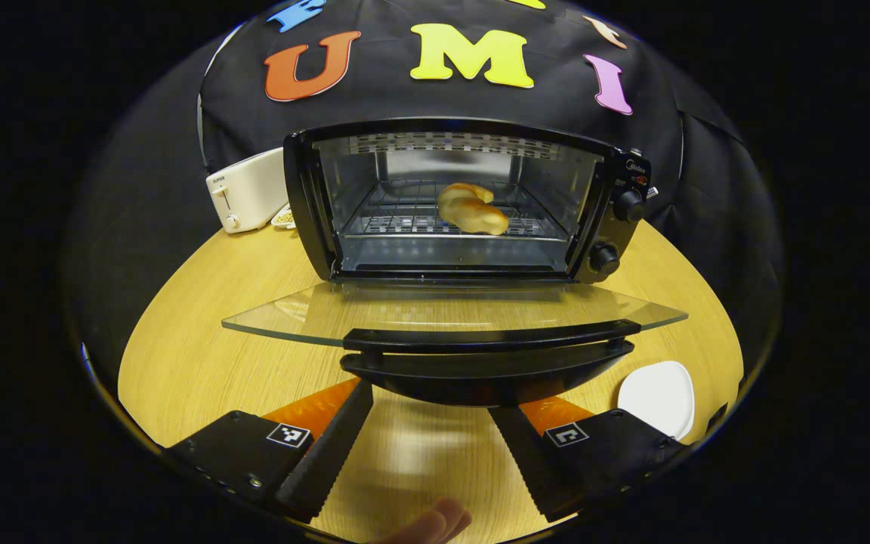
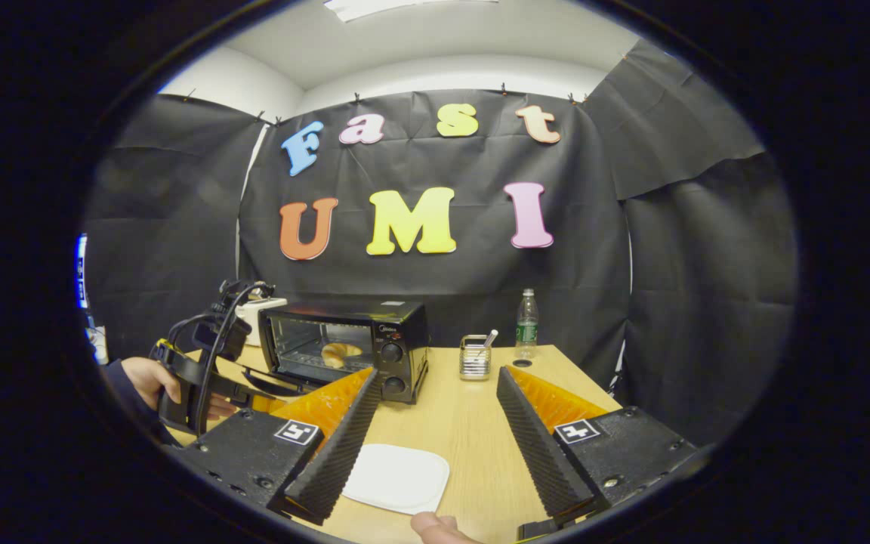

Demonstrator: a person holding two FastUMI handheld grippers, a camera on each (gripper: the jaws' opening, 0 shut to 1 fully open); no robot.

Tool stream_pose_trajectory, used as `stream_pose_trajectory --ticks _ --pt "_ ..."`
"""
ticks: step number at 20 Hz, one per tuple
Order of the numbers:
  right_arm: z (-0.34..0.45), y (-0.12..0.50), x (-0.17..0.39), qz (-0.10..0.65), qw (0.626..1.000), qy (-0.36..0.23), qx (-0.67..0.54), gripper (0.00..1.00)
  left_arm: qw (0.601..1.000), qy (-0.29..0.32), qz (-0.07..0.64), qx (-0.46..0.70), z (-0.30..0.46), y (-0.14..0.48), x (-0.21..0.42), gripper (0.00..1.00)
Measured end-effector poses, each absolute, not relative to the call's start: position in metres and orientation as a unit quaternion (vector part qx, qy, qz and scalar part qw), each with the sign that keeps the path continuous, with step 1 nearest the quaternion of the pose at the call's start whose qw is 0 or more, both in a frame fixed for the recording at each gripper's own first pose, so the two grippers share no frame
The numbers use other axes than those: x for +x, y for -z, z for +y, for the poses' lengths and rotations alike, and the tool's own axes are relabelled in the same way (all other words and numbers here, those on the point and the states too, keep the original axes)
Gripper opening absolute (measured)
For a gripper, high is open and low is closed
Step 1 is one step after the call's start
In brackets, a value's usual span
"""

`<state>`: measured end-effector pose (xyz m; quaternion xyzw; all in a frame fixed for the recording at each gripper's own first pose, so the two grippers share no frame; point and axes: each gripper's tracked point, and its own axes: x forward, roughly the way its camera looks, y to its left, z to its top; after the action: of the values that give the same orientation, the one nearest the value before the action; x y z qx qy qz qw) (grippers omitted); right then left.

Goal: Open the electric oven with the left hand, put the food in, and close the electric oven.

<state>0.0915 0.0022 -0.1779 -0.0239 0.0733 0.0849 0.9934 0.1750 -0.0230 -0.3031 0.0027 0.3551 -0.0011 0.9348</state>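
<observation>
Both jaws wide open, empty. Left gripper (image 1: 427, 446): oven (image 1: 465, 200) door (image 1: 454, 310) dropped flat, its handle (image 1: 488, 355) just ahead between the fingers, not clamped. Bread (image 1: 471, 209) on the rack inside. Right gripper (image 2: 435, 446): white plate (image 2: 397, 477) lies between its fingers.

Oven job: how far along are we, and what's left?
Done: the oven stands open with its glass door folded down, and the bread lies on the rack inside. In hand: the left gripper is open just before the door handle. The right gripper is open, empty. Left: closing the door.
</observation>
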Motion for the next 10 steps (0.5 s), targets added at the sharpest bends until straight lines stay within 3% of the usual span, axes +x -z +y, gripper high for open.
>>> stream_pose_trajectory --ticks 10 --pt "-0.006 0.181 0.094 0.081 0.993 -0.079 -0.020 0.98 0.944 -0.003 0.330 0.008 -0.032 0.245 0.220 0.94"
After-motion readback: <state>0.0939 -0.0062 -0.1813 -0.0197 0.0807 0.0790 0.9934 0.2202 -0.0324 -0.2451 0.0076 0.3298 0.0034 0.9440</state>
